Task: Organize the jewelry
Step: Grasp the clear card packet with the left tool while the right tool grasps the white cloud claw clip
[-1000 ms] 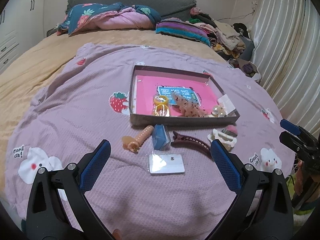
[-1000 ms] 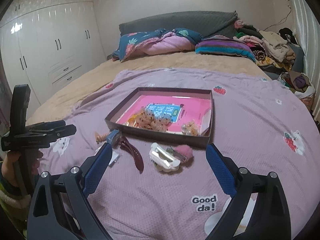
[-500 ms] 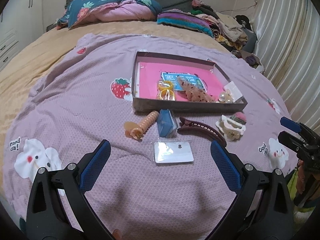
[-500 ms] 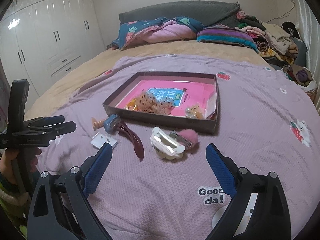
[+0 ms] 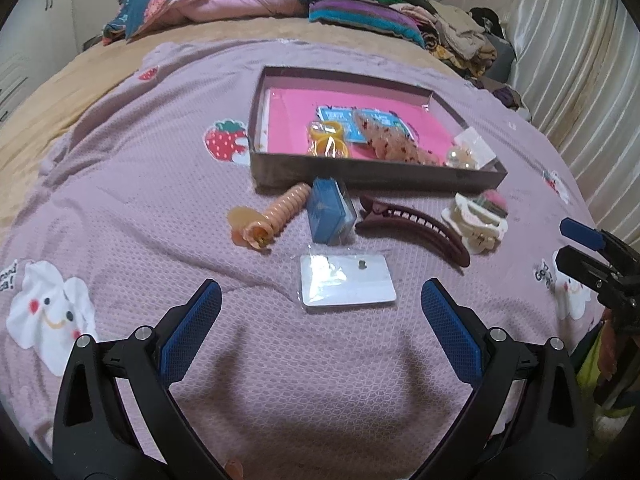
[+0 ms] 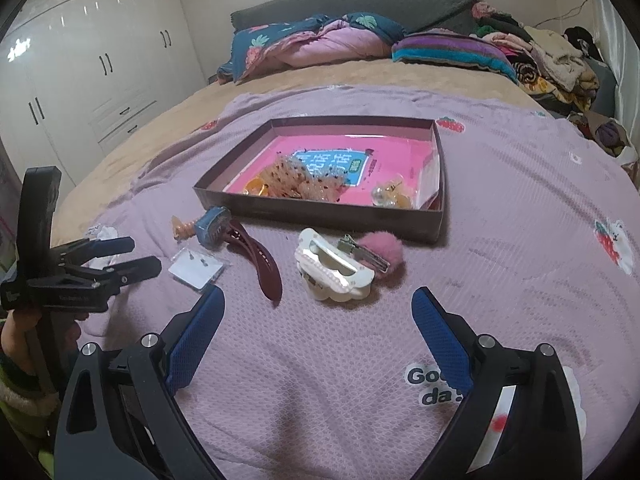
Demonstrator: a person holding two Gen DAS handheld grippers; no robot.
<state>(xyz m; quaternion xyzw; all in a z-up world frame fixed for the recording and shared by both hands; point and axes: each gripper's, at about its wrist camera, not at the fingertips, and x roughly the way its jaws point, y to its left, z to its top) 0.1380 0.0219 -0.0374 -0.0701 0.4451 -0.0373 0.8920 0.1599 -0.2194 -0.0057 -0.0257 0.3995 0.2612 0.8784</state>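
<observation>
On the lilac bedspread (image 5: 120, 208), a shallow box (image 5: 360, 172) with a pink floor holds part of the jewelry: yellow rings (image 5: 326, 140), a speckled peach piece (image 5: 394, 142) and pearl earrings on a card (image 5: 466, 154). Outside it, just in front of its near wall, lie a coiled peach hair tie (image 5: 276, 216), a small blue case (image 5: 330, 216), a maroon hair clip (image 5: 416, 226), a cream claw clip (image 6: 332, 266) touching a pink pom-pom clip (image 6: 376, 250), and an earring card in a clear sleeve (image 5: 346, 284). By my judgement the sorting is partly done, with these six pieces left. Both the left gripper (image 5: 320, 312) and the right gripper (image 6: 318, 316) hover above the bedspread with jaws spread wide, holding nothing. Readable writing is scarce: "Good da!" is printed on the bedspread, while the blue label on the box floor is too small to read
</observation>
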